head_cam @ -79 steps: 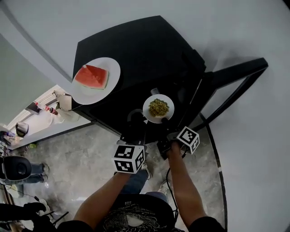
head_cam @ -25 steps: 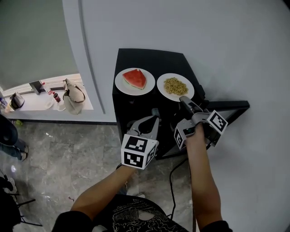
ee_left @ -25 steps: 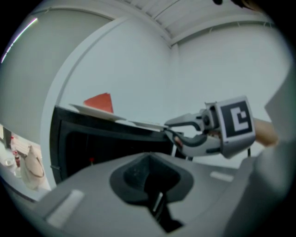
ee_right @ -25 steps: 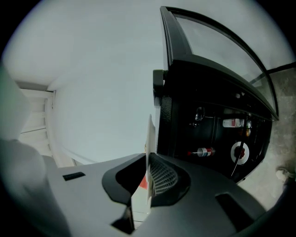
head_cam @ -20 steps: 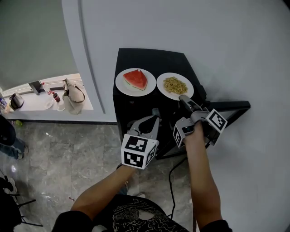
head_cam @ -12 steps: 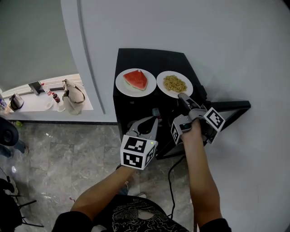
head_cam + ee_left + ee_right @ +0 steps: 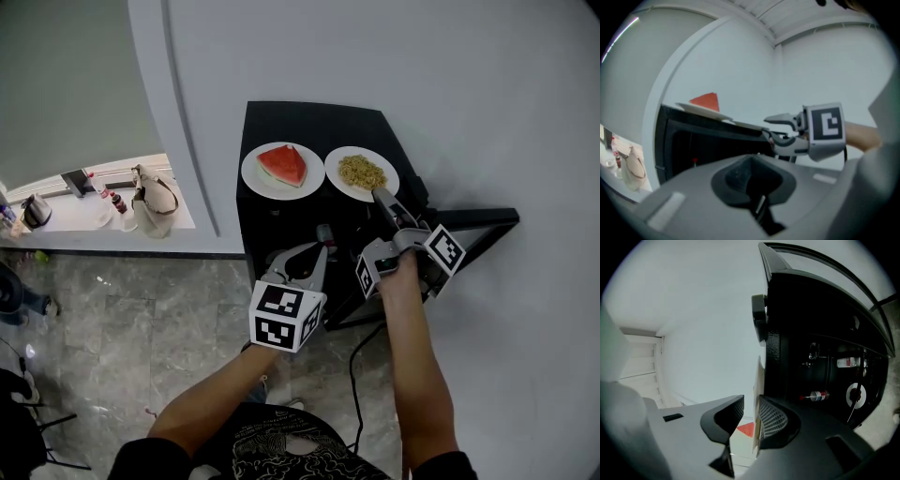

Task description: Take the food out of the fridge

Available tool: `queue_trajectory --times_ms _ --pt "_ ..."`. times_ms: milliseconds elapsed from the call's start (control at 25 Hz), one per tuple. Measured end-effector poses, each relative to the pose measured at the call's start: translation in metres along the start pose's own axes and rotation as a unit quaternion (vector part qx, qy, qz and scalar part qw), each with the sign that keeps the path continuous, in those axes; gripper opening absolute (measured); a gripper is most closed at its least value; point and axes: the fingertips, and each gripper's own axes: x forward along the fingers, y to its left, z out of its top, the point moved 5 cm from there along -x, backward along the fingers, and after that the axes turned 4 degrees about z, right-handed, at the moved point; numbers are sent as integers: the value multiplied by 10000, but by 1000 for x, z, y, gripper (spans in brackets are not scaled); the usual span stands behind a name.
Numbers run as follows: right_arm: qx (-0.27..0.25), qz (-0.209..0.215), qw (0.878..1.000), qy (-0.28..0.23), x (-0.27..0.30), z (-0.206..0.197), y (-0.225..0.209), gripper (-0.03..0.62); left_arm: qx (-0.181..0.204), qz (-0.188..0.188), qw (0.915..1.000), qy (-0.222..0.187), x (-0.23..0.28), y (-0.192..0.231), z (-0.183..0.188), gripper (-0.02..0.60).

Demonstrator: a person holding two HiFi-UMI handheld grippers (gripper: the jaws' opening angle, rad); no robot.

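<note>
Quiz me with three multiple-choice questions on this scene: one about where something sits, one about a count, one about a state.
1. Where is the watermelon plate?
A) on top of the fridge
B) on the floor
C) inside the fridge

2. How many plates stand on the fridge?
A) one
B) two
C) four

3. The fridge door is:
A) shut
B) open
C) missing

Answers:
1. A, the head view shows it on the fridge's top.
2. B, the watermelon plate and the noodle plate stand side by side.
3. B, the door stands swung out to the right, and the right gripper view sees a small bottle inside.
</note>
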Motion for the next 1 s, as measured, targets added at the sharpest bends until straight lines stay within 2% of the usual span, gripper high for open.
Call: queue_trajectory --times_ms 200,320,480,600,680,840,1000 --pt "-127 87 9998 88 -5 3 -2 71 -6 67 10000 0 3 3 0 2" --pt "-339 156 9992 113 -27 -1 5 71 38 103 9999 -25 -7 -3 1 2" --pt "-839 230 9960 186 -60 -8 11 71 105 175 9998 -5 -18 -8 -4 2" --pt "-1547 118 9872 368 -79 -14 8 71 132 218 9997 45 -24 -12 -12 2" --pt "-2331 -80 9705 606 -89 -21 4 71 136 253 9996 76 -30 -15 -18 2" --pt "-3720 -554 9211 1002 -109 -44 -6 42 101 311 9994 127 -43 -24 -29 2" --pt "-4507 -773 8789 1355 -124 -66 -19 21 102 315 9993 171 -51 -35 -41 2"
